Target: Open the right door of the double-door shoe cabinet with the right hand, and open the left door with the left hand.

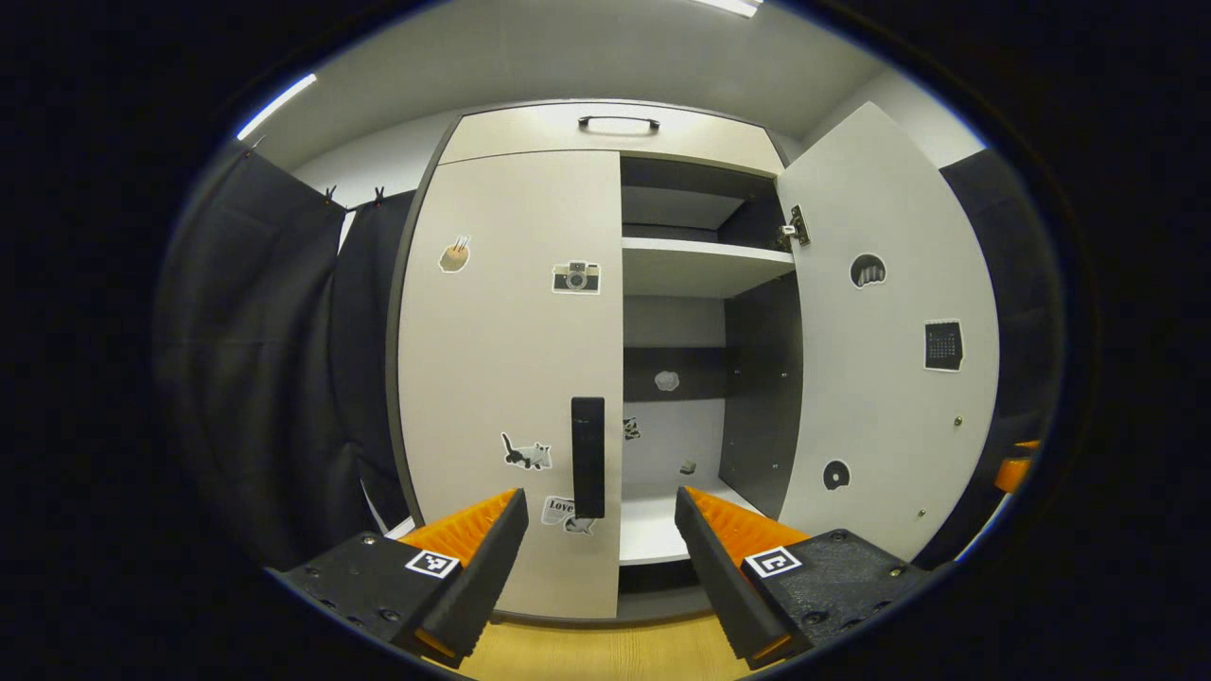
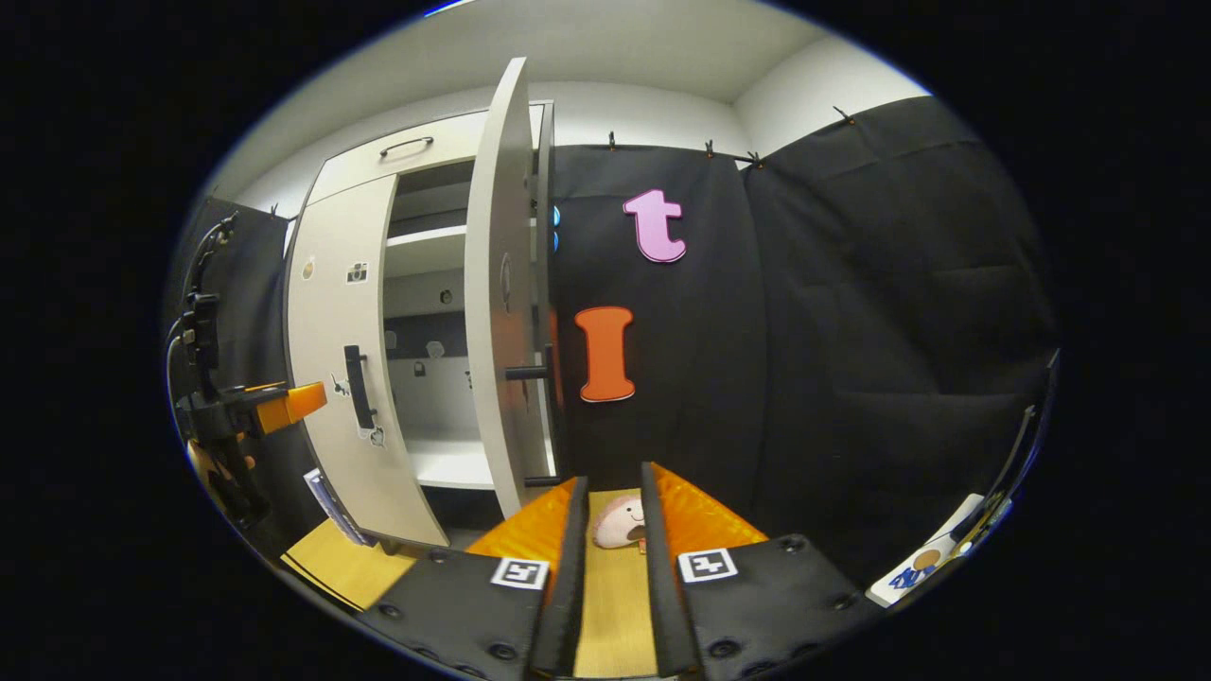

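In the left gripper view we face the shoe cabinet (image 1: 605, 132) square on: its right door (image 1: 889, 331) is swung wide, baring the shelves (image 1: 700, 265), while the left door (image 1: 511, 378) lies flush and shut. Our left gripper (image 1: 602, 530) hangs in front of that door with its jaws spread and nothing between them, and the dark vertical handle (image 1: 587, 457) at the door's inner edge stands just above the gap. We judge the right half of the task done and the left door to be the step in hand. To do it well, we should ease forward until the handle sits squarely between the fingers, close on its middle, then pull along the door's arc about its left hinge, not straight back. In the right gripper view we look along the edge of the open right door (image 2: 501, 284), its handle (image 2: 528, 373) jutting toward the booth wall. Our right gripper (image 2: 610, 515) is drawn nearly closed on nothing, clear of that handle. The left gripper (image 2: 284, 405) shows at the far left, near the left door's handle (image 2: 356, 386).
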Action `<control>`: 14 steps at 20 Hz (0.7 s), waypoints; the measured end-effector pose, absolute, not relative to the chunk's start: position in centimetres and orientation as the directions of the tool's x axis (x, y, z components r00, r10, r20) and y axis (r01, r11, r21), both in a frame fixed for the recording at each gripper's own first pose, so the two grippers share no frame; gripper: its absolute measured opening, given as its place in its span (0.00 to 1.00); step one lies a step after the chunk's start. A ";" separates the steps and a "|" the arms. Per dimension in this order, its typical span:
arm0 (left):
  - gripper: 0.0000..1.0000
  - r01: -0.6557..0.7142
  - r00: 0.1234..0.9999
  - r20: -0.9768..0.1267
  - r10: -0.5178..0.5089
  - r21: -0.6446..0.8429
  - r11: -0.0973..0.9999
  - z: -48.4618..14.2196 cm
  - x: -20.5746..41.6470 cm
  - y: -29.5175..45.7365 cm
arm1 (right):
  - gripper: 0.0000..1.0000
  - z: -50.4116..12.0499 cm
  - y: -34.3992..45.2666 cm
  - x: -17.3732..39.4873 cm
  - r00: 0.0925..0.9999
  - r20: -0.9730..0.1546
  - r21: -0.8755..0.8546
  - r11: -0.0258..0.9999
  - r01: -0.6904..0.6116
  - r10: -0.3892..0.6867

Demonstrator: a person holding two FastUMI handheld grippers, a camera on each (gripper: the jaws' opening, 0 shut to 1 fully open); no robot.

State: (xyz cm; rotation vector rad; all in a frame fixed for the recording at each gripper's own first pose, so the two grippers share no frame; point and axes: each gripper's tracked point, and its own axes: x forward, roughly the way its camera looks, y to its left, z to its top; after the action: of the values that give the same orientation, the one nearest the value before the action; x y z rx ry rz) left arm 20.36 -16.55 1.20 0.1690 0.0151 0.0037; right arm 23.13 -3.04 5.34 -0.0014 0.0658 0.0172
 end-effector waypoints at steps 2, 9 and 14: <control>0.94 -0.009 1.000 -0.021 0.012 0.158 0.987 0.6 22.0 -16.1 | 0.46 5.4 -3.5 22.8 0.998 -0.061 -0.010 1.000 -0.011 0.010; 0.96 -0.042 0.999 0.022 0.038 0.168 0.985 0.6 26.8 -14.5 | 1.00 5.9 -4.8 22.3 0.998 -0.048 0.017 0.999 0.049 -0.048; 0.94 -0.054 0.998 -0.012 0.056 0.153 0.987 -0.9 29.6 -13.6 | 1.00 5.4 -5.5 21.7 0.996 -0.064 0.027 0.997 0.068 -0.066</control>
State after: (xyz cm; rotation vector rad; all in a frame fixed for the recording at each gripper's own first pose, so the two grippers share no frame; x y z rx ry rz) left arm 29.64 -13.62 -0.94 0.1529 0.0162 0.0555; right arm 21.68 -5.47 5.37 0.0288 0.0633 -0.0668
